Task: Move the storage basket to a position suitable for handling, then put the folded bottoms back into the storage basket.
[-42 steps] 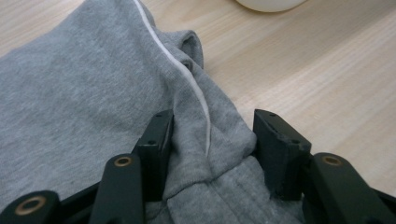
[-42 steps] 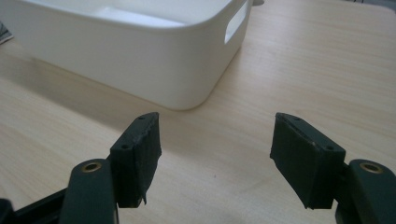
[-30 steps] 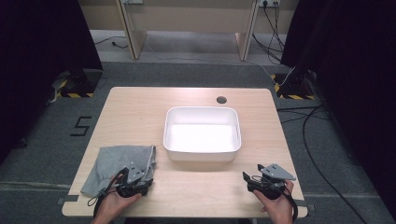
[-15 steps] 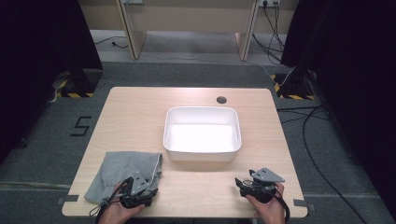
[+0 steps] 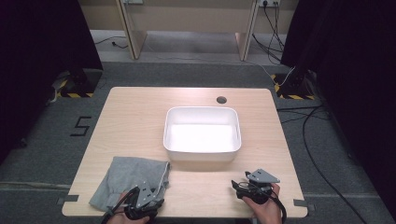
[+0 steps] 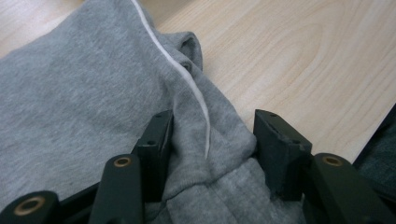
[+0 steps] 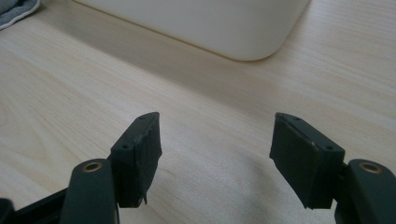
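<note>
At table's near edge | left gripper is clamping grey cloth | right gripper is hovering with jaws apart, holding nothing, near white tub

The soft grey cloth has slid nearer the table's front edge with the left gripper; the right gripper dropped lower.

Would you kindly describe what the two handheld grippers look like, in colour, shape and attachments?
Both are black. The left claw and right claw each end in two flat, blocky, matte black pads on arms with brass-coloured rivets. In the high view, each carries a grey three-cornered plate on top, and a black cable trails from the right one towards the table's near edge.
</note>
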A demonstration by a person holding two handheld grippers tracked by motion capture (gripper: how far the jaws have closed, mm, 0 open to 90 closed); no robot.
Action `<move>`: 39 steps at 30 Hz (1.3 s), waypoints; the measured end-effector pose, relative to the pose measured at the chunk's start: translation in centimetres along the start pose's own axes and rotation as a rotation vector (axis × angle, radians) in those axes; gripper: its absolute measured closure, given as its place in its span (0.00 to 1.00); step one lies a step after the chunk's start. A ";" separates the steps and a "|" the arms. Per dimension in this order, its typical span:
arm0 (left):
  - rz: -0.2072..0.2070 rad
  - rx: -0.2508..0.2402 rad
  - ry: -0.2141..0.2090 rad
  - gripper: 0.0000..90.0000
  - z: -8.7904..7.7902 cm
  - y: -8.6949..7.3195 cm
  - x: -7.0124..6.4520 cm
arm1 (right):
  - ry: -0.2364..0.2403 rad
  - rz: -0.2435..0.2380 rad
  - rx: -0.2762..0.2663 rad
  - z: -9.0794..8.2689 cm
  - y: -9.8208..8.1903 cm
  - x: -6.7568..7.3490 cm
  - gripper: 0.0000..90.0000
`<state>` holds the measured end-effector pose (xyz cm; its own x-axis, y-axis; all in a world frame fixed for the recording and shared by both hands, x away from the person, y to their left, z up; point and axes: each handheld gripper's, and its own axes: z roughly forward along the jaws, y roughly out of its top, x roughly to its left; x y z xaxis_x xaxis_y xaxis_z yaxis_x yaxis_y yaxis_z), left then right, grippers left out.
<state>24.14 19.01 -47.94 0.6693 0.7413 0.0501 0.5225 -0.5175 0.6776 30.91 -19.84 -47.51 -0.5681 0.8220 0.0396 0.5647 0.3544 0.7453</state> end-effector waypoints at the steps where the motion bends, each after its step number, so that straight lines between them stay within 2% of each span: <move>1: 0.001 -0.002 0.000 0.54 0.0 0.0 0.0 | 0.003 -0.011 0.004 0.1 0.0 0.1 0.38; 8: 0.009 -0.007 -0.020 0.54 0.0 0.1 -0.4 | 0.015 -0.026 0.005 0.2 0.2 0.7 0.38; 12: 0.014 -0.011 -0.034 0.54 0.2 0.2 -0.7 | 0.067 -0.013 -0.004 0.3 0.4 1.1 0.38; 16: 0.026 -0.027 -0.043 0.53 0.2 0.2 -1.1 | 0.093 -0.037 -0.003 0.7 0.9 1.9 0.38; 17: 0.019 -0.031 -0.050 0.52 0.2 0.2 -1.0 | 0.101 -0.037 -0.004 0.7 1.0 2.2 0.38; 21: -0.075 -0.099 -0.125 0.40 -0.5 0.2 0.1 | 0.138 -0.075 -0.011 1.2 1.6 3.5 0.38; 22: -0.100 -0.125 -0.134 0.38 -1.0 0.4 0.5 | 0.146 -0.086 -0.012 1.3 1.8 3.8 0.38; 23: -0.105 -0.134 -0.131 0.38 -1.4 0.4 0.8 | 0.162 -0.104 -0.012 1.6 2.1 4.3 0.38; 26: -0.135 -0.154 -0.102 0.38 -2.6 0.5 2.3 | 0.194 -0.129 -0.010 2.4 3.0 5.5 0.38; 29: -0.172 -0.162 -0.082 0.37 -3.0 0.0 3.8 | 0.228 -0.149 -0.022 3.0 3.9 6.6 0.38; 33: -0.212 -0.153 -0.014 0.38 -3.7 -1.0 5.7 | 0.265 -0.175 -0.024 4.0 5.0 7.9 0.38; 35: -0.231 -0.135 0.045 0.38 -4.3 -1.7 6.8 | 0.281 -0.181 -0.031 4.5 5.4 8.4 0.38; 37: -0.239 -0.095 0.090 0.35 -4.7 -2.6 7.9 | 0.299 -0.186 -0.030 4.9 5.9 8.9 0.38; 39: -0.271 -0.087 0.135 0.34 -5.1 -3.5 8.8 | 0.324 -0.193 -0.028 5.4 6.3 9.5 0.37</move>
<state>25.48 29.53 -46.14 0.4326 0.9003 -0.0485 0.6215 -0.2588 0.7394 32.29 -7.37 -46.01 -0.8248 0.5562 0.1023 0.4151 0.4727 0.7773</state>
